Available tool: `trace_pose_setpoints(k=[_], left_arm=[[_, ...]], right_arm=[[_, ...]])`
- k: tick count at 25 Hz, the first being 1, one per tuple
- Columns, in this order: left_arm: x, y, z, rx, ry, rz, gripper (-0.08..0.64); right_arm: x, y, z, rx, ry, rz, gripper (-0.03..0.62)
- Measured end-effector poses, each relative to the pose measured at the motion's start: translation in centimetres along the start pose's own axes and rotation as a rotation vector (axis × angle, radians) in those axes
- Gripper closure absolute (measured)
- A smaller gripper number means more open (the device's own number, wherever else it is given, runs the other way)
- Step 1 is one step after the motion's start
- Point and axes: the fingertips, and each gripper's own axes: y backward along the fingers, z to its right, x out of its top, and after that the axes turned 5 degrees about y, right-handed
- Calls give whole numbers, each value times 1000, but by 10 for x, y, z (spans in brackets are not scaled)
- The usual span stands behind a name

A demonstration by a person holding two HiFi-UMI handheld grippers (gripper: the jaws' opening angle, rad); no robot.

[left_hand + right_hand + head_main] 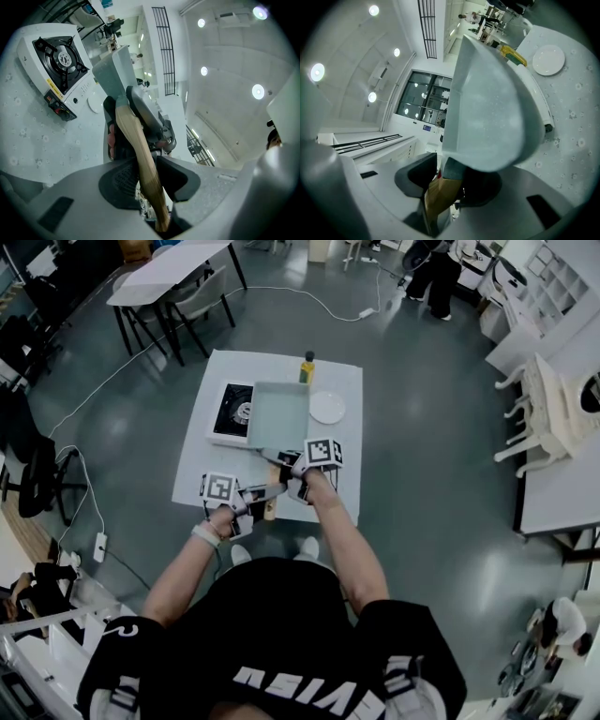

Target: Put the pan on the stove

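The pan (281, 413) is square and pale grey-green, with a wooden handle (139, 159). It hangs over the white table (202, 470), its left edge overlapping the portable gas stove (231, 411). My right gripper (292, 471) is shut on the handle (440, 194) close to the pan body (487, 103). My left gripper (249, 502) is shut on the same handle nearer its free end. In the left gripper view the stove (58, 58) lies on the table to the left, and the pan (116, 70) rises ahead beyond the right gripper (150, 123).
A white plate (327, 407) lies right of the pan, and a yellow bottle (307, 368) stands at the table's far edge. The plate (548, 60) and bottle (513, 55) also show in the right gripper view. Tables and chairs stand far left, and white furniture stands at the right.
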Motion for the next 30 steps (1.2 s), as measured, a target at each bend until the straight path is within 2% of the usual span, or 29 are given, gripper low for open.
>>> trace_pose_setpoints(k=[3,4,9,10,13,14,16,18,19,23,26,27,30], left_arm=[[0,-2,7,-55,62,15,460],[2,1,6,-47,51,15,459],[17,16,-21,94,-108,8,460],[19,18,-22,92,-101,13,460],[17,16,-9,-30,56,47,459],[18,19,-11,-34,68,50,459],[23,26,-22,6,45,48,459],[27,29,-26,0,75,57,459],[31,32,-31,14,64,58,459],[50,49,-58,121,-60,44,459],[61,56,-68,141,-74,42,459],[63,57,-69,123,-46,47,459],[64,51,-64,-1,146,82,459]], right_arm=[[1,-5,1,1,-2,-10,453],[1,-7,2,-4,-2,-13,452],[3,-17,6,9,6,-24,451],[4,-20,7,9,5,-28,451],[3,-34,9,17,-9,-43,451],[2,-38,11,15,-13,-49,449],[2,-45,16,8,-13,-57,449],[4,-52,21,0,-14,-61,449],[5,-56,23,0,-15,-63,449],[11,-72,31,13,-20,-70,448],[15,-83,38,2,-29,-77,448],[16,-87,41,0,-33,-78,448],[20,-99,54,-6,-32,-80,446]])
